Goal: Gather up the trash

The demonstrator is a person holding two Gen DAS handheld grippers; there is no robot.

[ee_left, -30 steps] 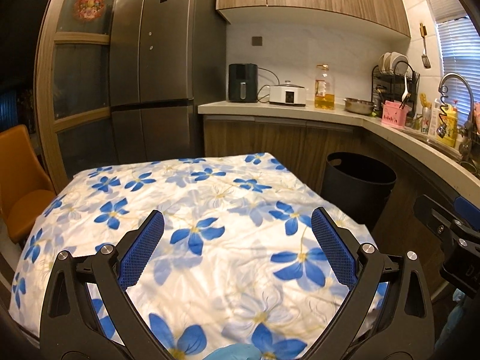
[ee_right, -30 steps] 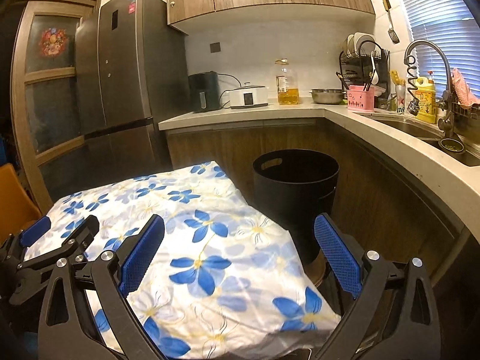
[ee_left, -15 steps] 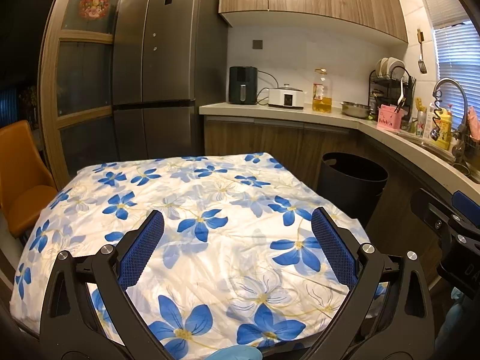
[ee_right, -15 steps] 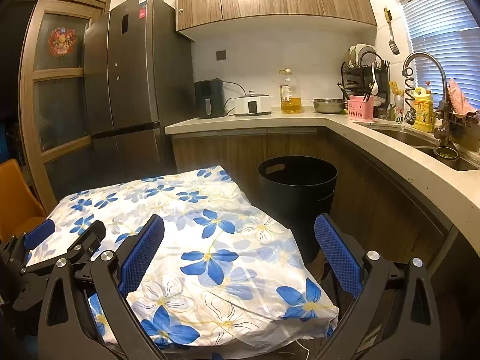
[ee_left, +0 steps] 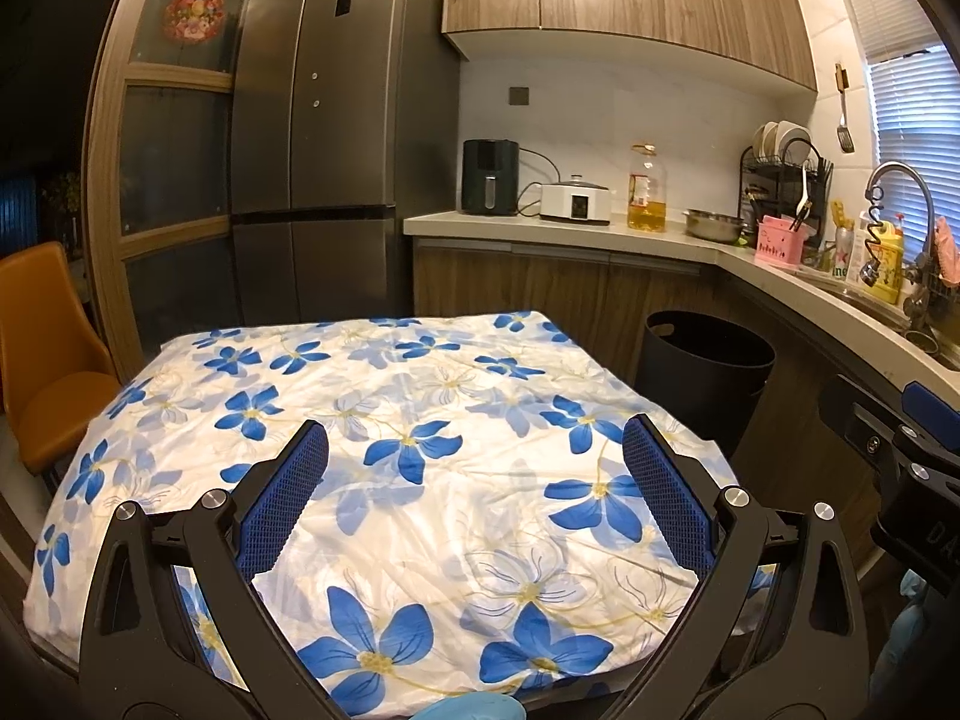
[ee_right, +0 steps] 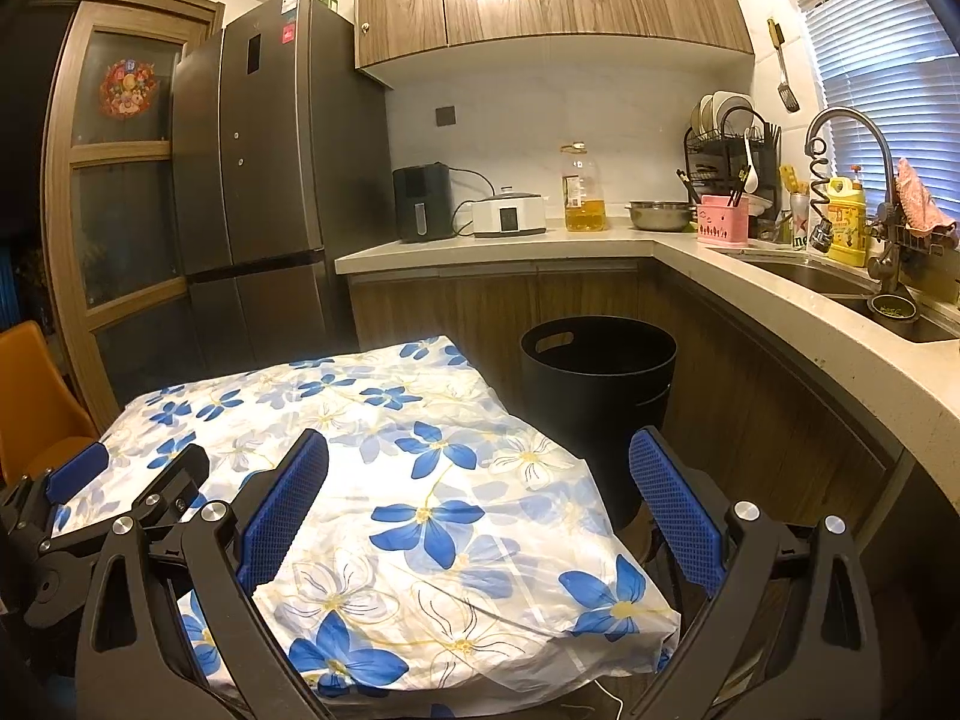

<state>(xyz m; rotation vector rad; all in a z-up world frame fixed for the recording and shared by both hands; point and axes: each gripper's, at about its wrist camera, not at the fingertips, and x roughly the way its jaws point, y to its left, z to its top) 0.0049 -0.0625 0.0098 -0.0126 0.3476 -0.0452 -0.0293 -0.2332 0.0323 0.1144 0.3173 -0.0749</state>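
I have the tall dark refrigerator (ee_left: 336,138) at the back left, and beside it the kitchen worktop (ee_right: 498,249) runs along the wall and curves round to the sink (ee_right: 840,288) on the right. In front of me is a table under a white cloth with blue flowers (ee_left: 384,432), and I see nothing lying on that cloth in either view. The black trash bin (ee_right: 600,372) stands on the floor just beside the table's far right corner, against the lower cabinets, its mouth open and its inside too dark for me to read. An orange chair (ee_left: 42,348) sits at the table's left side. On the worktop I make out a black air fryer (ee_left: 489,177), a white cooker (ee_left: 575,201), a bottle of oil (ee_left: 647,189), a steel bowl (ee_right: 660,215) and a pink caddy (ee_right: 723,221). My left tongs (ee_left: 474,441) hang spread wide above the cloth, holding nothing; my right tongs (ee_right: 480,450) are likewise spread wide and empty, over the table's right edge nearer the bin.
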